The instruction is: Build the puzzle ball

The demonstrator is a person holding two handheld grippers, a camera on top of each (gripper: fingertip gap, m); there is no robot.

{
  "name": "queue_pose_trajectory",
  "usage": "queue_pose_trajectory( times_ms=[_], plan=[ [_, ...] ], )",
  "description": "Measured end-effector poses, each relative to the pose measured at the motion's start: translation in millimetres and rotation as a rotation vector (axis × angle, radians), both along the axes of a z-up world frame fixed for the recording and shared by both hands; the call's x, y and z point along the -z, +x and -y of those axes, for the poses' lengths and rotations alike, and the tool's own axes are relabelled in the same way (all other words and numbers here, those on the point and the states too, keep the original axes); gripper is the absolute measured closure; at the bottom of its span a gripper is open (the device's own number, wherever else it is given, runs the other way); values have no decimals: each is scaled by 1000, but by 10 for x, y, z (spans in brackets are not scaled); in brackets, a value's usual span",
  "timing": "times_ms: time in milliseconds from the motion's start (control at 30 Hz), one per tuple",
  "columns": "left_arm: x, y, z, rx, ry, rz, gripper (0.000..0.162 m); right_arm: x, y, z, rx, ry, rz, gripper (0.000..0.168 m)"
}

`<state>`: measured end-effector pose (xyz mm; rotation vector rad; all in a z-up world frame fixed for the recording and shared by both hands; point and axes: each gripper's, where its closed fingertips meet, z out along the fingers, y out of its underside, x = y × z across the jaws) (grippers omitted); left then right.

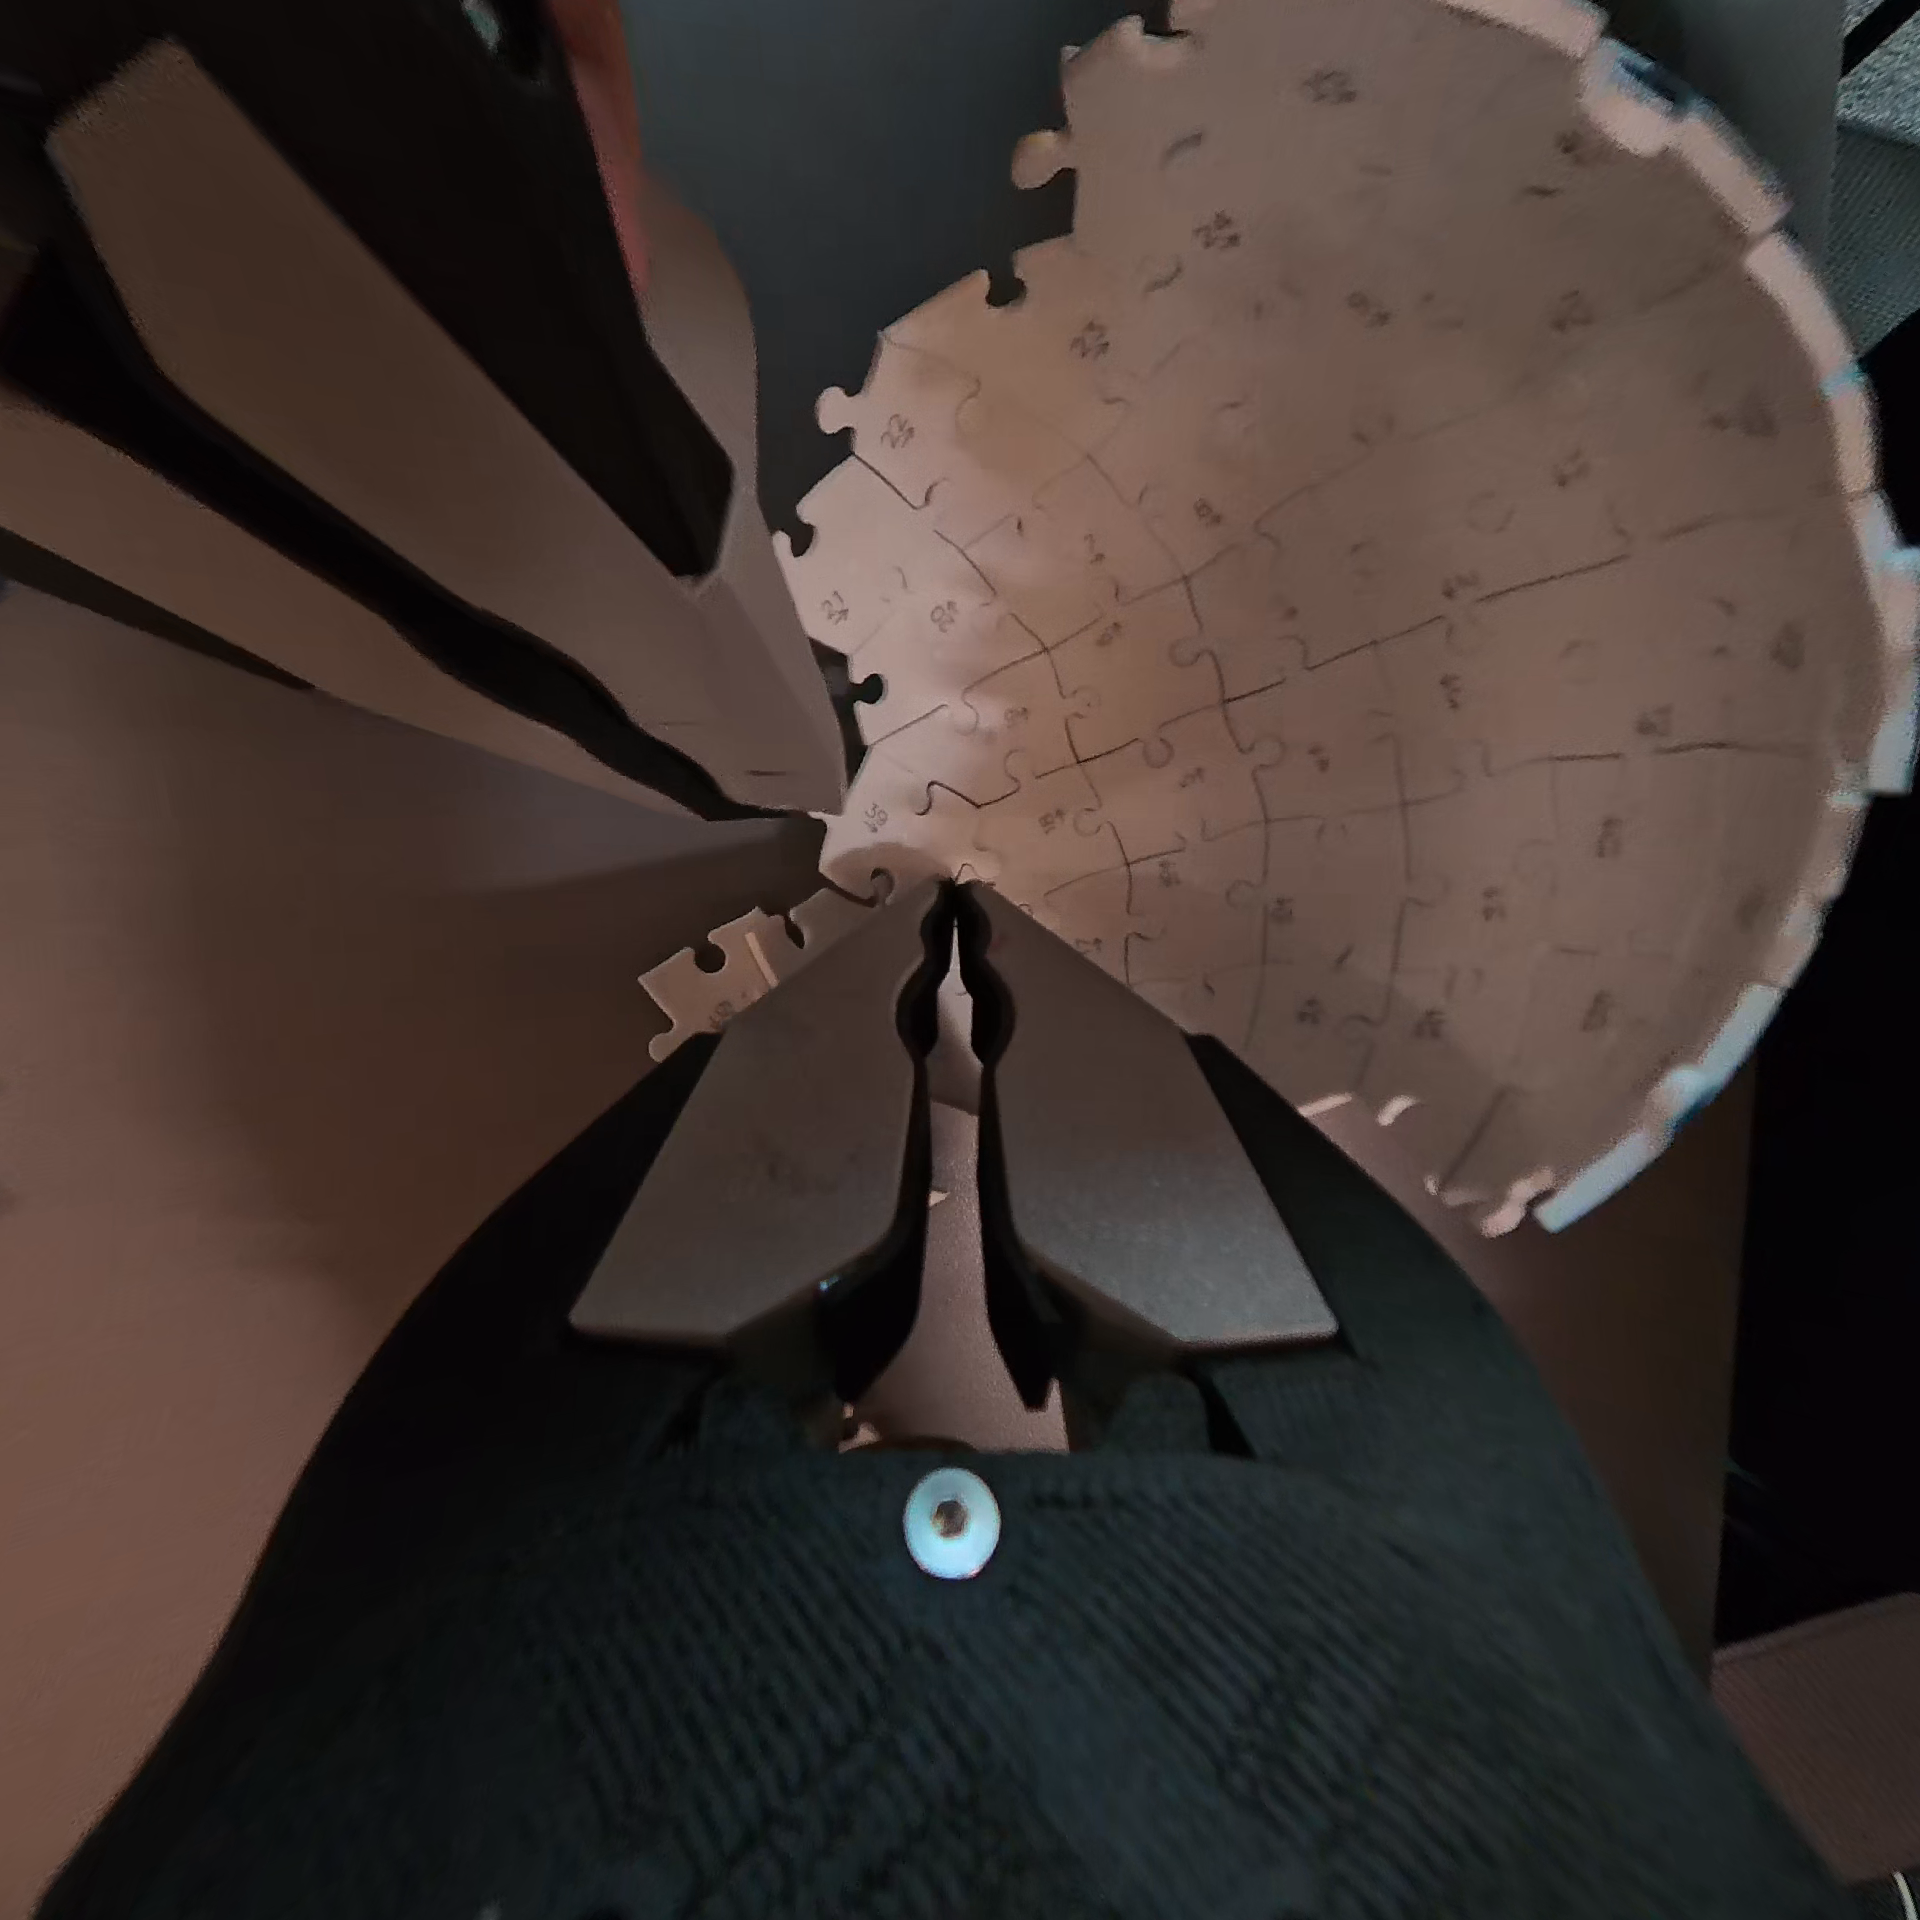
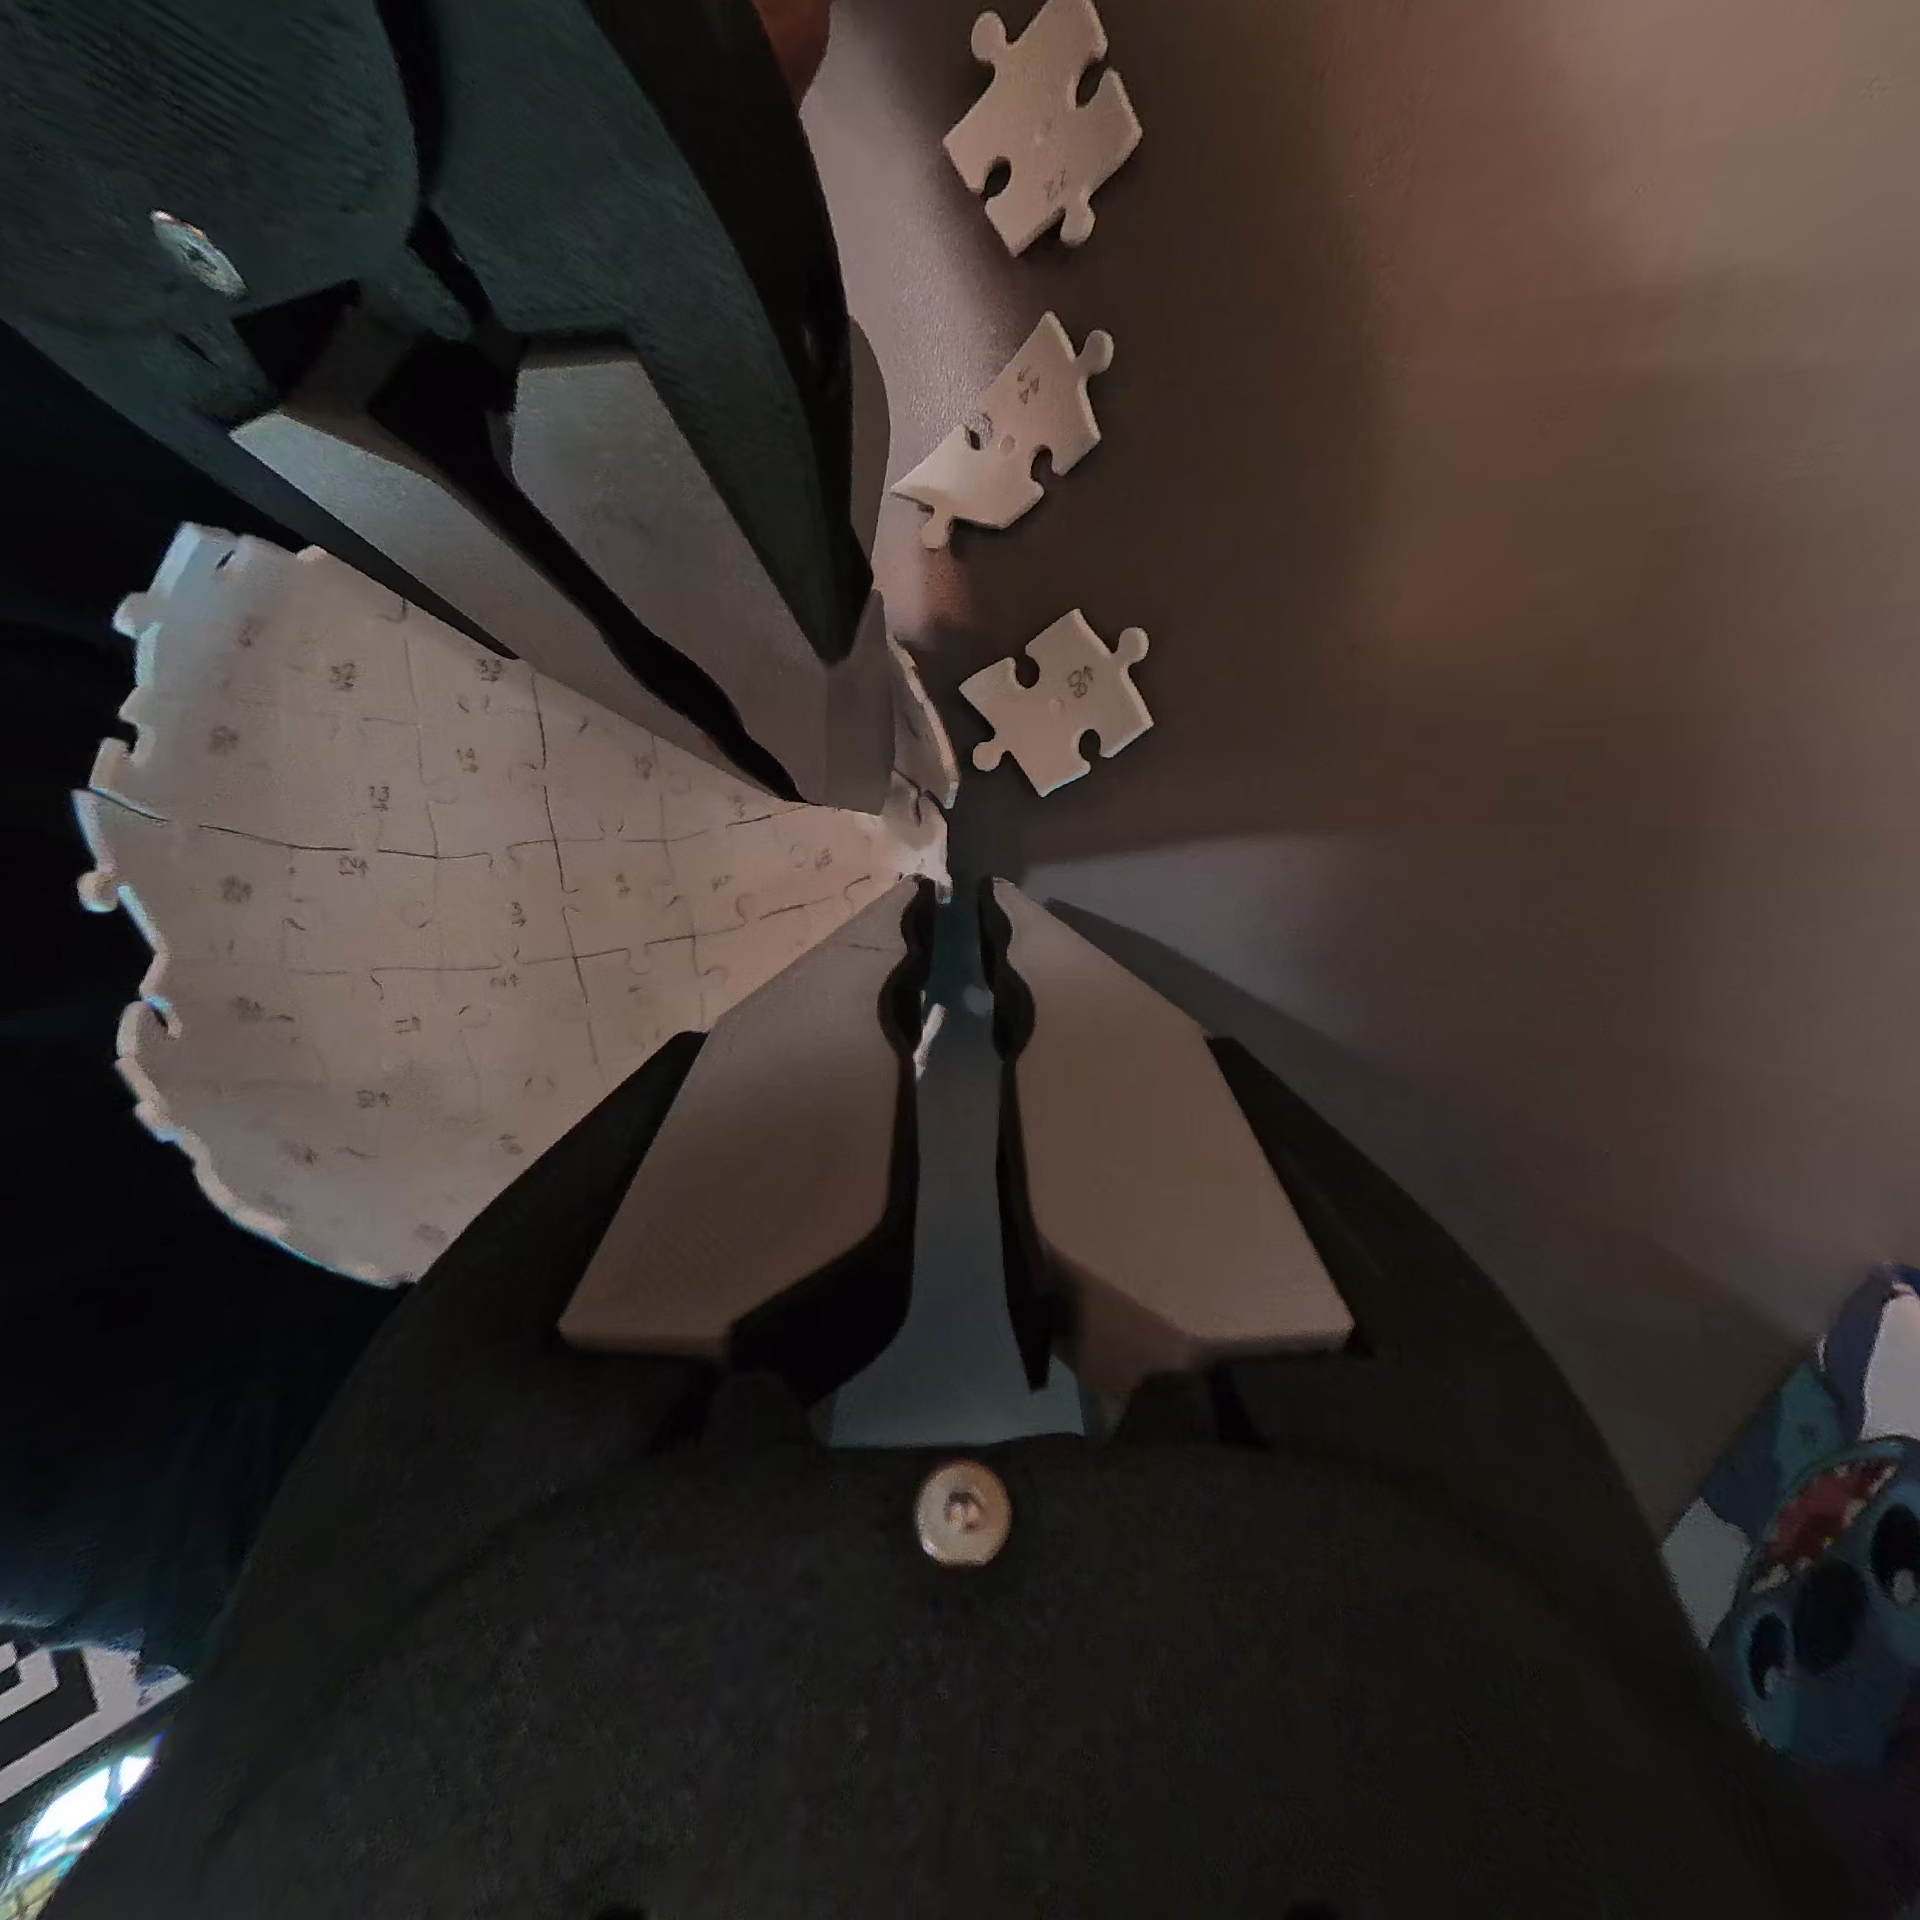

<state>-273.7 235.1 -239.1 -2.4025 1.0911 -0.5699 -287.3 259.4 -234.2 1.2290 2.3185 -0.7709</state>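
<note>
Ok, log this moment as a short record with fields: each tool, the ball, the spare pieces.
left tool: shut on the shell rim
right tool: slightly open at the same rim spot, tips close to it; grip cannot be told
shell: white half-built puzzle ball, open bowl, toothed rim, inside facing the cameras
loose pieces: three white ones on the brown table, at

The half-built puzzle ball [image 1: 1403, 644] is a white bowl of interlocked numbered pieces, hollow side facing both tongs, its knobbed rim at their tips. Three loose white pieces [image 2: 1065, 717] lie flat beyond the right tongs.
</note>
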Motion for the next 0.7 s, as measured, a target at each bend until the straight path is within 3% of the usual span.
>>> queue_pose_trajectory(
  times_ms=[700],
  plan=[
    [16, -31, 14, -3, 0, 0, 162, 64, 12, 76, -10, -40, 37, 168]
  ],
)
